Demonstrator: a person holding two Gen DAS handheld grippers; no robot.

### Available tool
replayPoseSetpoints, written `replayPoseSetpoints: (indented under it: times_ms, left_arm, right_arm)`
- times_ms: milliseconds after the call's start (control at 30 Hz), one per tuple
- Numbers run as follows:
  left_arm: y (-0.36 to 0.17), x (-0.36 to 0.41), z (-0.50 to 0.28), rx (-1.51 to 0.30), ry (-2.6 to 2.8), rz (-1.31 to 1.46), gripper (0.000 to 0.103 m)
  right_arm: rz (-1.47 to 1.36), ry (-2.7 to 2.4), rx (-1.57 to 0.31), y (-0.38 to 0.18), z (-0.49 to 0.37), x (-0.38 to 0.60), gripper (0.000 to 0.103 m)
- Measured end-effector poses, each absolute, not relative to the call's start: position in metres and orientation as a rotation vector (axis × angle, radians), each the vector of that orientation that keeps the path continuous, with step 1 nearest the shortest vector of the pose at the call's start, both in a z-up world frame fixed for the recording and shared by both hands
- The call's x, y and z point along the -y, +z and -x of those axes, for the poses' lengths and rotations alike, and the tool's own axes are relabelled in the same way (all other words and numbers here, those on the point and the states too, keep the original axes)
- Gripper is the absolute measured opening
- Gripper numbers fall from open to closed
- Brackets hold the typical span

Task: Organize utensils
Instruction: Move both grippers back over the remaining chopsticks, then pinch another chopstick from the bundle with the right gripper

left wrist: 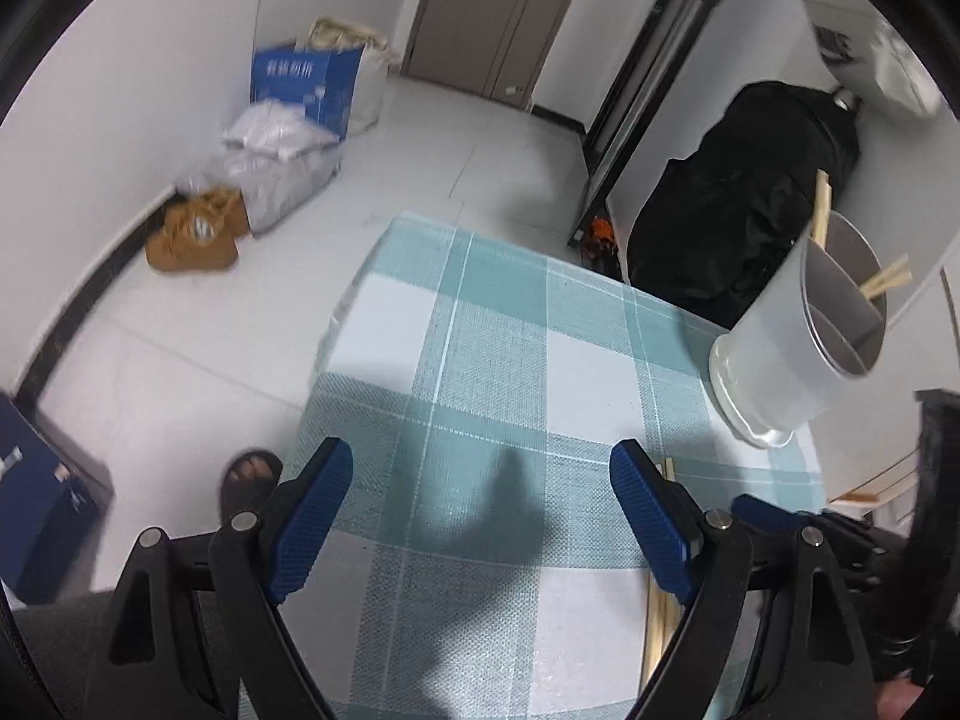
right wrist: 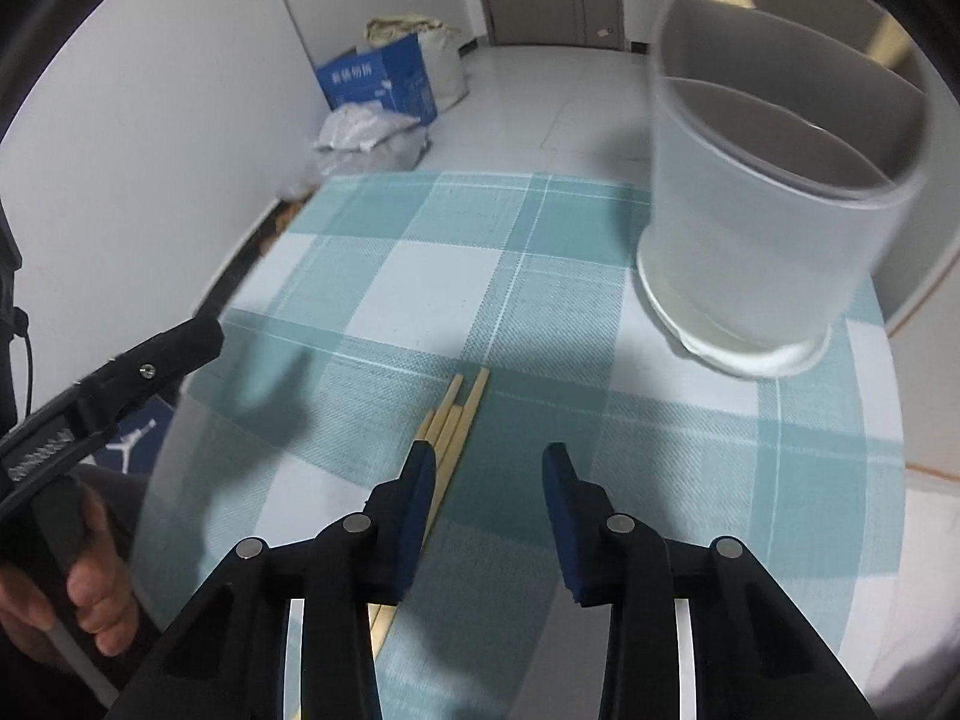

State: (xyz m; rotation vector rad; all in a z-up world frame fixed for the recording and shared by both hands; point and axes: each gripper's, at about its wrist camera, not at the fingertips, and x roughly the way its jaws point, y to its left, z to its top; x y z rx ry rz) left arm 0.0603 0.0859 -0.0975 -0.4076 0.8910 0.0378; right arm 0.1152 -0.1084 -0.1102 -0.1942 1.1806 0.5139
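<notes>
Several wooden chopsticks (right wrist: 459, 414) lie bundled on the teal checked tablecloth (right wrist: 540, 276). My right gripper (right wrist: 489, 453) hangs just above them, its jaws partly apart; the sticks run under its left finger (right wrist: 417, 510), and only cloth shows in the gap. A frosted white divided holder (right wrist: 780, 198) stands at the far right with chopsticks (left wrist: 885, 279) in its back compartment. My left gripper (left wrist: 480, 456) is open wide over bare cloth, left of the chopsticks (left wrist: 657, 630) on the cloth. The holder (left wrist: 792, 336) stands beyond it to the right.
The cloth-covered table (left wrist: 420, 324) ends at its left and far edges over a tiled floor. A blue box (left wrist: 306, 84) and plastic bags (left wrist: 276, 150) sit by the wall. A black covered object (left wrist: 732, 210) stands behind the holder. A sandalled foot (left wrist: 249, 480) is beside the table.
</notes>
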Motion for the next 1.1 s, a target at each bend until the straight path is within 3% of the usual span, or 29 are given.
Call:
replayPoseSetpoints:
  times_ms: [100,300,867,967,1100]
  left_arm:
    - [-0.1,-0.095,-0.063,-0.906,0.048,0.47,0.085]
    - [-0.105,-0.113,-0.065,-0.922,0.061,0.595,0.084]
    - [-0.107,-0.118,-0.072,-0.935,0.04,0.612,0.084]
    - [-0.11,-0.114,-0.073,-0.95,0.041,0.587,0.084]
    - [-0.111,-0.106,-0.074,-0.968,0.025,0.54,0.084]
  right_arm:
    - [0.232,0.51,-1.226,-0.119,-0.124,0.1,0.024]
    - [0.322,0.484,-1.251,-0.123,-0.128,0.088,0.017]
    - [0.429,0.441,-1.31,-0.126,-0.144,0.064,0.016]
    - [0.398,0.439,-1.303,-0.129,-0.15,0.063,0.006]
    - [0.288,0.436,-1.292,-0.122,-0.149,0.077,0.004]
